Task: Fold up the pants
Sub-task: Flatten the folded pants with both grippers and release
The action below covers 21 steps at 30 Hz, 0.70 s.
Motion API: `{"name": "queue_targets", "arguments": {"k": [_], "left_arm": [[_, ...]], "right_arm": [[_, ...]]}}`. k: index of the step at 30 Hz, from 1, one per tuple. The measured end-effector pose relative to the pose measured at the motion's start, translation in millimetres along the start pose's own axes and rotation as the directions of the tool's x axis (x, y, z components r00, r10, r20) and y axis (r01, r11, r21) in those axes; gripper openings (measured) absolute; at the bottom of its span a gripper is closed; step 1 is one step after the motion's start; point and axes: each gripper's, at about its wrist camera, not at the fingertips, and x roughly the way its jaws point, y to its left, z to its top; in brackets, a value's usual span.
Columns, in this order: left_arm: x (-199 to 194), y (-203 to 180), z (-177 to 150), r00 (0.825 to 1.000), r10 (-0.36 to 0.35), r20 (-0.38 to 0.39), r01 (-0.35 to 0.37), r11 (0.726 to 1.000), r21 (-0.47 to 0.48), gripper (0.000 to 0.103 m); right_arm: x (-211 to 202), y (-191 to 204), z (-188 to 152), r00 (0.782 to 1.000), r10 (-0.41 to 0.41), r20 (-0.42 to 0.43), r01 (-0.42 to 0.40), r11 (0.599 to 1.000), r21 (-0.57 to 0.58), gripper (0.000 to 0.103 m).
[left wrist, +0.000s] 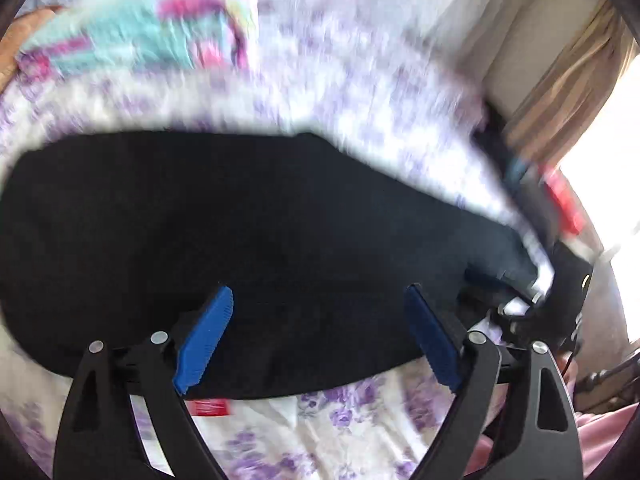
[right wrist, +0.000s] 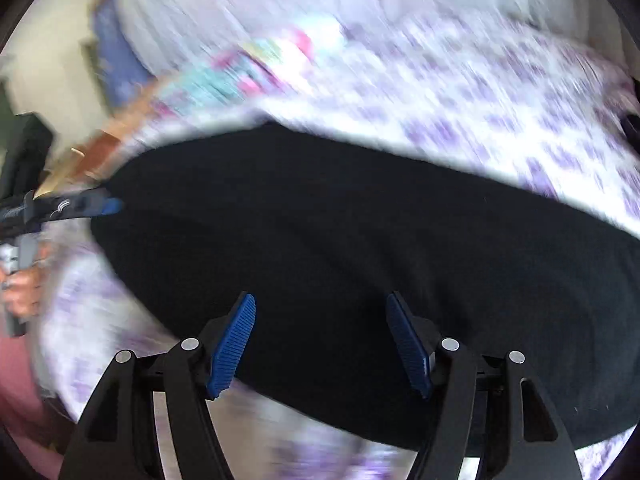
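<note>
Black pants [left wrist: 248, 248] lie flat on a bed sheet with purple flowers [left wrist: 320, 420]. A red label [left wrist: 210, 407] shows at their near edge. My left gripper [left wrist: 318, 300] is open, its blue pads wide apart just above the pants' near edge. My right gripper [right wrist: 320, 304] is open too, over the black pants [right wrist: 360, 240] near their front edge. The left gripper shows in the right wrist view [right wrist: 114, 205] at the pants' left end. The right gripper's body shows in the left wrist view [left wrist: 560, 300] at the pants' right end. Both views are motion-blurred.
A turquoise and pink cloth [left wrist: 132, 40] lies on the bed beyond the pants. A curtain [left wrist: 568, 92] and bright window stand at the right. A red object [left wrist: 564, 204] sits by the bed's right edge. A pink sleeve [right wrist: 16, 380] is at lower left.
</note>
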Motion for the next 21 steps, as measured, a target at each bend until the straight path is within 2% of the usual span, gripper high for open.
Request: {"name": "queue_targets", "arguments": {"k": [1,3,4,5,7,8,9,10,11,12,13,14,15,16,17,19,20,21], "left_arm": [[10.1,-4.7,-4.3,0.999,0.034,-0.020,-0.033,0.999,0.009,0.085],[5.0,-18.1,-19.0,0.995,0.096,0.026,-0.098,0.991,0.090,0.086],[-2.3,-26.2,-25.0,0.994,0.101,0.038,-0.105,0.989,0.105,0.087],[-10.1,-31.5,-29.2,0.996,0.067,0.060,-0.073,0.991,0.109,0.088],[-14.5,-38.2,-32.3,0.997,-0.045,0.061,0.038,0.994,0.105,0.089],[-10.3,-39.8,-34.0,0.997,-0.061,0.051,0.056,0.994,0.099,0.089],[-5.6,-38.5,-37.0,0.998,-0.041,0.046,0.037,0.995,0.089,0.089],[-2.6,-37.0,-38.7,0.998,-0.036,0.043,0.033,0.996,0.086,0.089],[-1.3,-34.8,-39.5,0.998,-0.038,0.050,0.034,0.996,0.086,0.089],[1.4,-41.4,-37.5,0.998,-0.040,0.058,0.035,0.996,0.084,0.089],[-0.8,-41.9,-39.6,0.997,-0.041,0.058,0.036,0.996,0.085,0.089],[-1.9,-38.7,-40.6,0.997,-0.047,0.058,0.042,0.996,0.083,0.089],[-4.0,-36.7,-43.7,0.997,-0.055,0.055,0.050,0.996,0.079,0.089],[-5.8,-35.1,-46.6,0.997,-0.057,0.048,0.053,0.995,0.087,0.089],[-6.4,-35.5,-49.7,0.998,-0.051,0.040,0.047,0.994,0.101,0.089],[-11.1,-38.6,-54.3,0.999,-0.039,0.007,0.038,0.991,0.128,0.089],[-12.2,-40.6,-53.1,0.999,-0.053,-0.003,0.053,0.990,0.129,0.089],[-15.8,-43.0,-47.6,0.997,-0.082,-0.003,0.081,0.989,0.124,0.089]], "right_arm": [[-2.7,-3.5,2.1,0.999,0.032,0.003,-0.032,0.999,0.009,0.066],[-14.3,-1.9,17.9,0.995,0.096,0.024,-0.096,0.995,-0.005,0.066],[-17.9,1.3,25.9,0.990,0.138,0.043,-0.136,0.990,-0.030,0.066],[-19.8,8.6,38.7,0.977,0.205,0.056,-0.202,0.977,-0.064,0.066],[-6.9,28.0,69.1,0.933,0.359,0.032,-0.352,0.927,-0.130,0.065],[4.1,38.2,83.1,0.907,0.421,0.007,-0.414,0.896,-0.157,0.062],[23.4,50.1,98.9,0.861,0.505,-0.053,-0.506,0.845,-0.174,0.062],[43.6,60.9,110.9,0.804,0.581,-0.124,-0.594,0.788,-0.163,0.062],[64.4,67.5,120.1,0.763,0.621,-0.177,-0.644,0.753,-0.134,0.059],[89.7,72.4,128.8,0.750,0.619,-0.232,-0.651,0.753,-0.099,0.059],[109.1,71.5,134.8,0.785,0.561,-0.263,-0.599,0.795,-0.094,0.058],[124.8,63.6,141.2,0.842,0.470,-0.266,-0.510,0.854,-0.103,0.053],[135.3,48.4,147.5,0.868,0.426,-0.255,-0.460,0.883,-0.094,0.029],[140.5,27.1,150.6,0.869,0.429,-0.248,-0.455,0.888,-0.059,0.017],[138.3,10.5,152.1,0.884,0.410,-0.224,-0.425,0.905,-0.021,0.011],[116.7,-22.2,151.3,0.932,0.338,-0.128,-0.335,0.941,0.042,0.015],[99.5,-31.9,146.5,0.955,0.284,-0.079,-0.281,0.958,0.052,0.023],[82.5,-34.6,139.0,0.965,0.257,-0.047,-0.255,0.966,0.051,0.049]]}}
